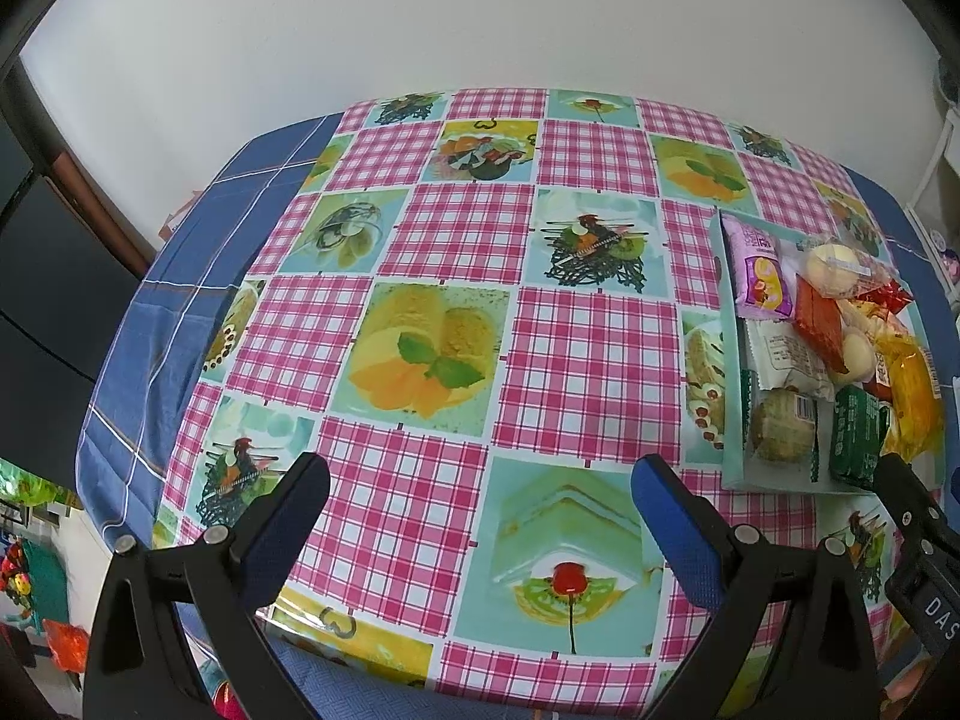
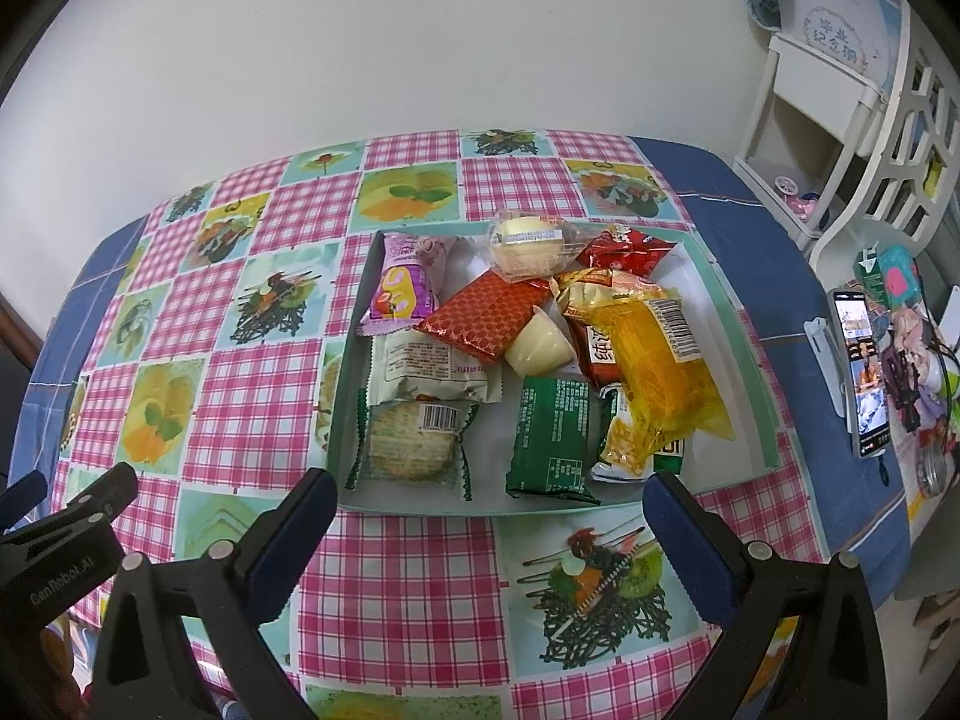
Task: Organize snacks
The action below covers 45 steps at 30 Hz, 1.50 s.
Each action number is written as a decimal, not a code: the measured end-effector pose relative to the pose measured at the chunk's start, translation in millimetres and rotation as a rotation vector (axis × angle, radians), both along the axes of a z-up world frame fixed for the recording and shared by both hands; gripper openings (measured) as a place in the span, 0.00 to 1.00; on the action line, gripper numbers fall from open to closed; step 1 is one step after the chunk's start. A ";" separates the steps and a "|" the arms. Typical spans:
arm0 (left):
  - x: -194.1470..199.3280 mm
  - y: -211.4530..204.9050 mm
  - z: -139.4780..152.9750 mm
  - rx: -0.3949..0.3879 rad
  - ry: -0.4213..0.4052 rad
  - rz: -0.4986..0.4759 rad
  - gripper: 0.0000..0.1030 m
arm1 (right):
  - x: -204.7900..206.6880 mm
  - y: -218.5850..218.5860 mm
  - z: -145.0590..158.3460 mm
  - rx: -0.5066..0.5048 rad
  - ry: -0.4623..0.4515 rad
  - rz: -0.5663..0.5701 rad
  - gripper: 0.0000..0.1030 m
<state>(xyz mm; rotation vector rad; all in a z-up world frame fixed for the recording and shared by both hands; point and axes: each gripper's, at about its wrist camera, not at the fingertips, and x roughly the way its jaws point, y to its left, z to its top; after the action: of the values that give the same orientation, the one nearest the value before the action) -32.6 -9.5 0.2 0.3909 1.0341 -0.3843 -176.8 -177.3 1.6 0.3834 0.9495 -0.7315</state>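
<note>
A shallow pale-green box (image 2: 729,300) (image 1: 729,360) lies on the chequered tablecloth, filled with several wrapped snacks. Among them are a purple packet (image 2: 408,285) (image 1: 759,267), a red patterned packet (image 2: 486,318), a round cracker in clear wrap (image 2: 411,441) (image 1: 780,432), a green packet (image 2: 552,438) (image 1: 855,438) and an orange packet (image 2: 663,372). My right gripper (image 2: 489,501) is open just short of the box's near edge, holding nothing. My left gripper (image 1: 480,489) is open over bare cloth, left of the box. The right gripper's finger shows at the edge (image 1: 906,492).
A phone on a stand (image 2: 858,372) and small clutter sit on the blue cloth at the table's right edge. A white shelf unit (image 2: 834,102) stands beyond it. The wall runs behind the table. The left gripper's body (image 2: 66,540) is at the lower left.
</note>
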 end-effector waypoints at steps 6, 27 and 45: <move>0.2 0.4 0.0 0.000 0.000 -0.001 0.98 | 0.2 0.0 -0.2 0.000 0.004 0.006 1.00; 1.6 2.2 0.4 0.005 -0.002 0.006 0.98 | 0.9 0.3 -0.8 0.001 0.005 0.006 1.00; 0.8 0.6 0.3 0.023 -0.011 0.022 0.98 | 1.0 1.6 -3.4 0.003 0.008 0.008 1.00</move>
<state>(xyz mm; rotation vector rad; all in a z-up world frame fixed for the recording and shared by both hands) -31.8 -8.9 0.5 0.4014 1.0316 -0.3506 -175.8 -175.8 -1.8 0.3790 0.9589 -0.7249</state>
